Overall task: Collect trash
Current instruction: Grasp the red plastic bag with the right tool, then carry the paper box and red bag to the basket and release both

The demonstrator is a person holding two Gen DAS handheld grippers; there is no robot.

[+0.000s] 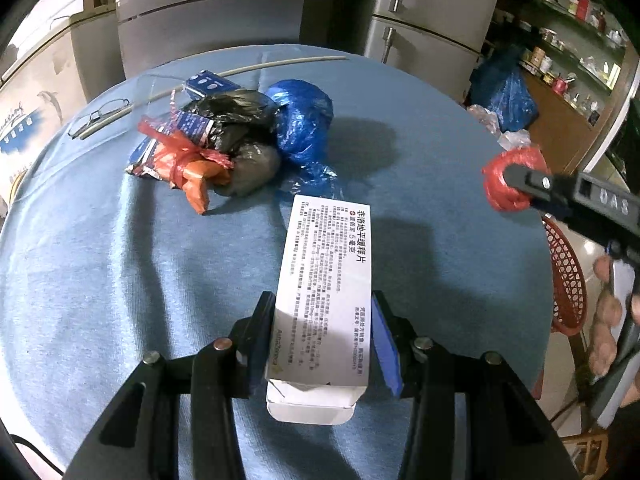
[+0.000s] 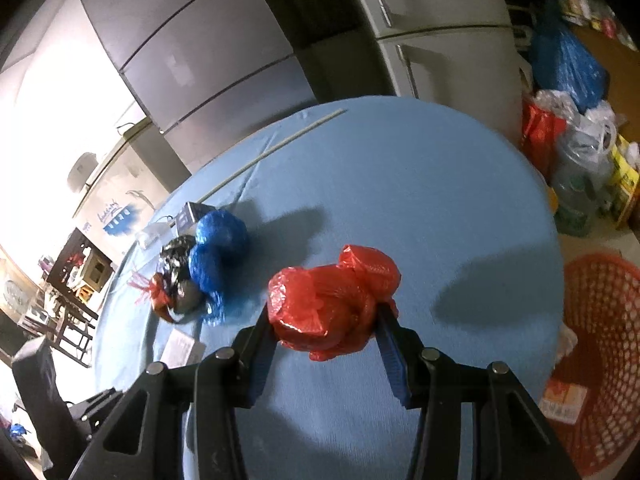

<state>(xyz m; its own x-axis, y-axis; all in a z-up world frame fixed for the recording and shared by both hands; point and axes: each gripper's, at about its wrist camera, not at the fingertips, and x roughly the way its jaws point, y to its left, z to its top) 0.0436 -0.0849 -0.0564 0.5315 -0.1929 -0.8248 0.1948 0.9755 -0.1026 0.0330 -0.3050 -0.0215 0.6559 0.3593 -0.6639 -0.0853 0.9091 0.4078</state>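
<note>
Grey refrigerators (image 1: 208,20) filled the top of both views, behind a round table under a blue cloth (image 1: 100,280). Left wrist view, lower centre: the left gripper (image 1: 324,340) was clamped on the near end of a white box (image 1: 326,280) printed with small text; both pads pressed its long sides, and its open flap end pointed toward the camera. The box's far end reached toward a trash pile in the upper left of the frame: a blue bag (image 1: 302,116), a black bag (image 1: 236,108), an orange bag (image 1: 188,164), a grey lump (image 1: 256,168) and small blue cartons (image 1: 210,84), all touching or overlapping. Beyond the pile lay a thin white rod (image 1: 248,68), with spectacles (image 1: 100,114) at the far left edge of the cloth. At the right edge of that frame, the right gripper (image 2: 326,328) grasped a crumpled red bag (image 2: 332,300) beyond the table's rim, with a hand (image 1: 612,320) on its handle below. Right wrist view, centre: the same red bag sat between the two fingers, pinched on both sides and lifted off the cloth, casting a shadow to its right. A red mesh basket (image 2: 600,340) stood on the floor at the right edge, beside the table. Full plastic bags (image 2: 568,64) were heaped in the upper right.
</note>
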